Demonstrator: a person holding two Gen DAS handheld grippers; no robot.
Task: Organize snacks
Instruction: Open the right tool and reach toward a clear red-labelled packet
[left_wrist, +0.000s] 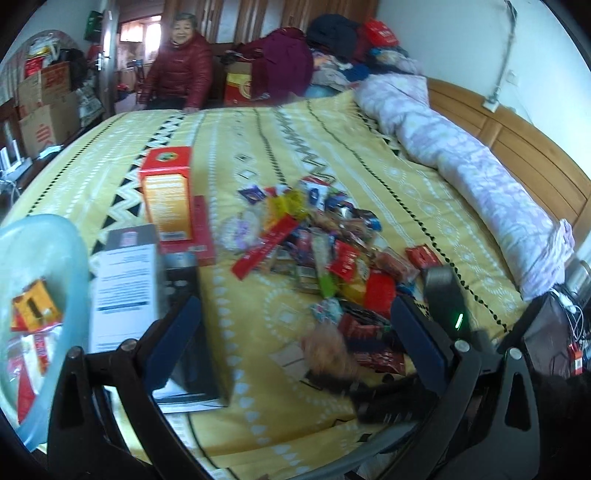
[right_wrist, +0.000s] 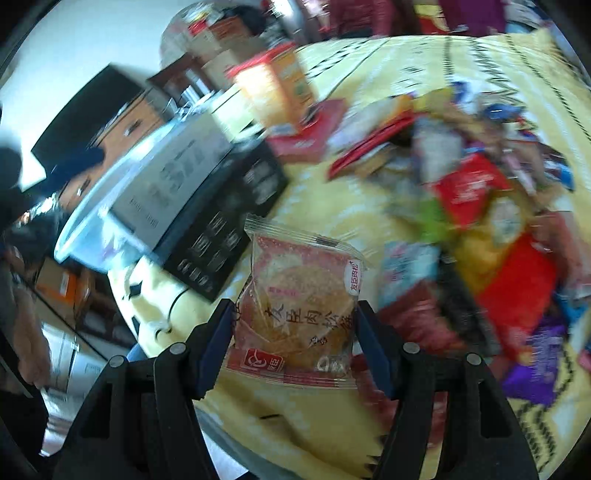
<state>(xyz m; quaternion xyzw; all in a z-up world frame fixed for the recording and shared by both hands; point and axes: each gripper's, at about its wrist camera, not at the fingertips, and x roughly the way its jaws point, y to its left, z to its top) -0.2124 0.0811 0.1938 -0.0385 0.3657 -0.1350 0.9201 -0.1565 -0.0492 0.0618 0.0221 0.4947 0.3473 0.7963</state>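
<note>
The right gripper (right_wrist: 295, 347) holds a clear-wrapped round pastry (right_wrist: 295, 306), its blue pads (right_wrist: 212, 354) pressed on both edges of the packet, which sticks out ahead of the fingers above the yellow bed cover (right_wrist: 332, 221). Just beyond and left of it lies a black box (right_wrist: 229, 221), with a pale blue basin (right_wrist: 85, 236) further left. Ahead and to the right spreads the blurred snack pile (right_wrist: 480, 206); past the black box stands an orange box (right_wrist: 280, 85).

The left gripper (left_wrist: 291, 347) stands wide with nothing pressed between its pads. Between its fingers, low over the bed cover (left_wrist: 258, 155), the right gripper and its pastry (left_wrist: 325, 350) show as a blur. To its left sits the basin (left_wrist: 40, 251), holding a few packets (left_wrist: 33, 310), with the black box (left_wrist: 184, 295) beside the left finger. Ahead and slightly right lies the snack pile (left_wrist: 325, 251); ahead and left, the orange box (left_wrist: 170, 195). At the bed's far edge a person in a red jacket (left_wrist: 181, 70) leans.
</note>
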